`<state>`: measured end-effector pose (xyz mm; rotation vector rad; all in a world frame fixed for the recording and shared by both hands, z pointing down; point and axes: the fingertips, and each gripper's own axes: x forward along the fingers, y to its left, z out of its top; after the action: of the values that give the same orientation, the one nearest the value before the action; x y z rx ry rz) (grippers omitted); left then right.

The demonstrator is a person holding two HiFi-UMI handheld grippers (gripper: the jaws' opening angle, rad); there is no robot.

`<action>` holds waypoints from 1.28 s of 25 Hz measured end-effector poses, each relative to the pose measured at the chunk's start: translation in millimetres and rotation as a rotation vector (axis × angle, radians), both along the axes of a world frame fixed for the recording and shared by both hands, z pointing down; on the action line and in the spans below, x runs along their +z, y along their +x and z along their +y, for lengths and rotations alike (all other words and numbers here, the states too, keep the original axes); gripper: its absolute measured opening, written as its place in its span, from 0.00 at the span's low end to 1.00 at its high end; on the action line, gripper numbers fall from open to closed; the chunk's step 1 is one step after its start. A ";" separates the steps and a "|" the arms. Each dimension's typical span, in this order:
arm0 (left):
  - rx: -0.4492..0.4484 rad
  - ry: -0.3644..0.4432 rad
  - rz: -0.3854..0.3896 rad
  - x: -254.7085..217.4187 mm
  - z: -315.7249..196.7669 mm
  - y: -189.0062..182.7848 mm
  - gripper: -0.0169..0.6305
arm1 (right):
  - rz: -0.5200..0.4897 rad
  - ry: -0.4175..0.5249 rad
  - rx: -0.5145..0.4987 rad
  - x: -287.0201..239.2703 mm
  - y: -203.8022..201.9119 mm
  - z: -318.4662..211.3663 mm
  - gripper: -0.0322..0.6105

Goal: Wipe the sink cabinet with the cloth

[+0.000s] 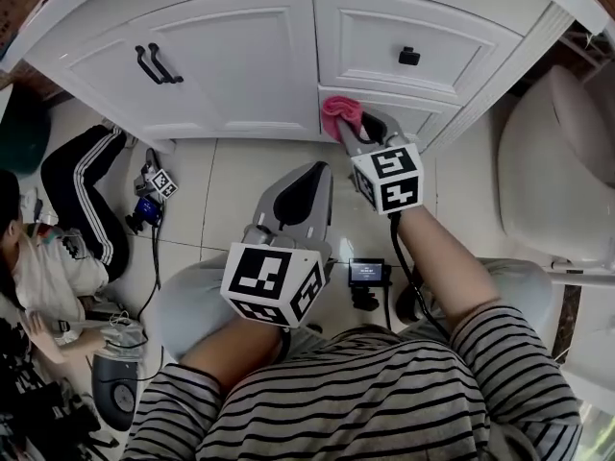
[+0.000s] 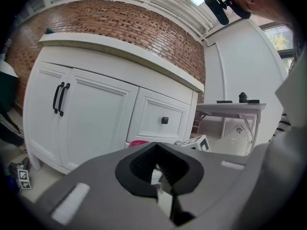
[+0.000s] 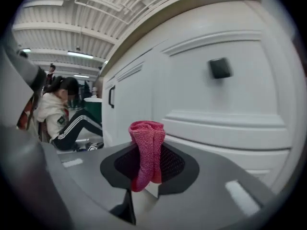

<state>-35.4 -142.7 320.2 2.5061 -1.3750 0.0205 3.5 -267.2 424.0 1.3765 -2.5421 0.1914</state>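
- The sink cabinet (image 1: 240, 65) is white and sits at the far side. It has two doors with black handles (image 1: 154, 63) on the left and a drawer with a black knob (image 1: 408, 57) on the right, with a lower drawer (image 1: 423, 113) under it. Everything is closed, so I can't see what's inside.
- The right gripper (image 1: 354, 128) is pinching the pink cloth (image 3: 146, 147) between its jaws.
- The cloth is folded into a narrow strip. Its long axis runs along the jaws, and the bunched end sticks out past the tips toward the cabinet.
- In the head view the cloth is right up at the top edge of the lower drawer.
- The left gripper (image 1: 315, 173) is nearer, over the tiled floor (image 1: 231, 181). Its jaws are pressed together with nothing in them.
- A toilet (image 1: 557, 161) is off to the right.
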 end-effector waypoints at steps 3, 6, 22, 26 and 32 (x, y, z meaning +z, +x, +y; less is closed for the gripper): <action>-0.022 0.007 -0.002 -0.9 -3.5 -9.9 0.03 | 0.075 0.009 -0.070 15.2 -44.5 -16.5 0.19; -0.045 0.012 -0.001 -1.9 -7.7 -20.5 0.03 | 0.122 0.022 -0.016 18.8 -27.9 -34.2 0.19; -0.021 -0.034 0.052 -1.0 -5.3 -10.2 0.03 | 0.128 -0.123 0.518 44.4 232.2 2.2 0.19; -0.017 -0.030 0.056 -4.5 -3.6 -10.3 0.03 | 0.083 -0.105 0.305 48.6 134.1 3.9 0.19; -0.039 -0.037 0.050 -5.5 -5.2 -21.2 0.03 | 0.118 -0.105 0.098 74.5 7.7 -29.2 0.19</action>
<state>-56.6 -147.8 314.6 2.4325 -1.3900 -0.0237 11.2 -296.4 498.5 1.4292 -2.3375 0.2497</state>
